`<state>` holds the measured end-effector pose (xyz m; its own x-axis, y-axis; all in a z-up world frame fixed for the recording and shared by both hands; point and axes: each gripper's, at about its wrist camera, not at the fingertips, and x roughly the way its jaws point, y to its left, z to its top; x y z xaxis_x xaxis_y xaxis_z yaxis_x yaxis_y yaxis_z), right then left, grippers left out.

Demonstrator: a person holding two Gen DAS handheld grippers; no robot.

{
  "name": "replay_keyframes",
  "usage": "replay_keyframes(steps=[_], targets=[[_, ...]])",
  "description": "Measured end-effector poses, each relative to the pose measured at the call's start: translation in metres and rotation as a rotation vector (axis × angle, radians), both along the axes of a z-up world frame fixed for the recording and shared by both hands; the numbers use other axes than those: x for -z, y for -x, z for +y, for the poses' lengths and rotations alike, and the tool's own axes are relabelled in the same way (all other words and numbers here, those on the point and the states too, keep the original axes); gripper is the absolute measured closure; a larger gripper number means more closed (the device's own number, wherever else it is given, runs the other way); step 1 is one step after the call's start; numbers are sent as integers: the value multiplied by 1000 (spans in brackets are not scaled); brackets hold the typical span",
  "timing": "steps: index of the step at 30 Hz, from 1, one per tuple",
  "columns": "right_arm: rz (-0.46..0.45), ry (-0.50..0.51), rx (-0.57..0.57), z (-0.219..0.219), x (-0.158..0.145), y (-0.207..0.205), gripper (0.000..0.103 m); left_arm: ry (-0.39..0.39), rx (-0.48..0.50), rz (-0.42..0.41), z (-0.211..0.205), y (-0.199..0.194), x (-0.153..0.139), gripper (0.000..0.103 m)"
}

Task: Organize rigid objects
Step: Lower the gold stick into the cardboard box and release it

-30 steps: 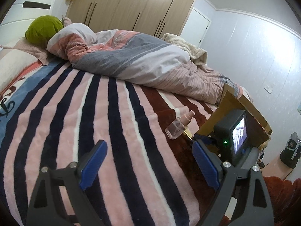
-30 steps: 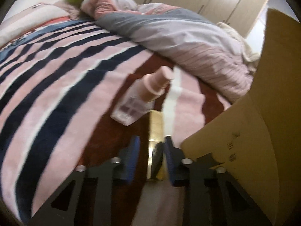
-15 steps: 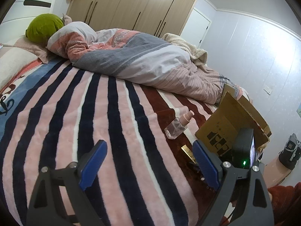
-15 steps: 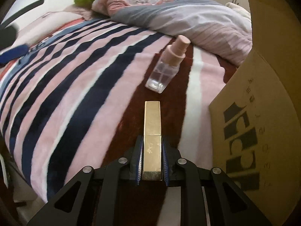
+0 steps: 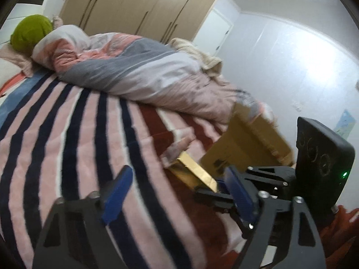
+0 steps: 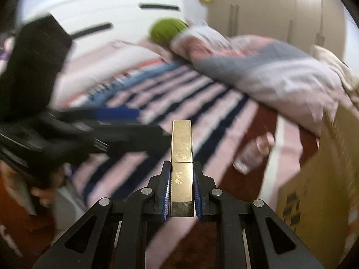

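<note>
While I carry it toward the cardboard box (image 6: 325, 179), the gold case (image 6: 181, 157) sits lengthwise in my right gripper (image 6: 181, 198), pads clamped on both flanks of its near half and the far half jutting forward, clear of the striped blanket (image 6: 179, 94); I judge that hold keeps it level for lowering into the box.

Item: pink-capped bottle (image 6: 253, 154), lying on the blanket just beside the box, not yet collected.

Item: left gripper (image 5: 177, 192), jaws partly apart and just been narrowing, nothing between the pads, hovering above the blanket.

Item: box (image 5: 249, 143), on the bed's edge, flaps up, ready to receive.
</note>
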<state>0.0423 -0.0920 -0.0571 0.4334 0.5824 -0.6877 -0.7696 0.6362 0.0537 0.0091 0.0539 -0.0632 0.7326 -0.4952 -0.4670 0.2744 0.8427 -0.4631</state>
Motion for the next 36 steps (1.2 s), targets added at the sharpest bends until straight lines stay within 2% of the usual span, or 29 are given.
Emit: replay_keyframes(steps=[3,5,9,14,19,25,27,28,29,30,33,36], targets=[[-20,-58,-60,-6,-28,5,90,21,29,-29,-9,-1,-17,48],[-33,-87,-79,-14,-41,8,90,33,60,-51,-20,-3,-29,64],[-53,-133,-75,-45,-60,7,90,0,96,-92,-56,-11,-56,67],[-59,-179,-19,-102,-72,-6,90,-68,167,-94,-115,-36,-79,68],[-35,-164,80,-164,-75,-33,90,-128,238,-38,-186,-76,-87,68],[-28,-102,145,-211,-62,-59,90,-183,302,53,-241,-113,-77,68],[-40,-59,163,-216,-57,-63,89,-241,269,60,-251,-116,-76,53],[-47,-52,171,-219,-56,-66,86,-255,258,65,-253,-118,-75,36],[-56,-53,179,-221,-55,-68,75,-253,253,64,-253,-118,-76,30],[-60,-58,179,-223,-55,-67,68,-248,255,64,-251,-117,-77,30],[-44,-75,177,-230,-53,-67,68,-258,238,61,-248,-114,-79,28],[-36,-78,184,-234,-54,-65,68,-268,210,44,-237,-104,-83,22]])
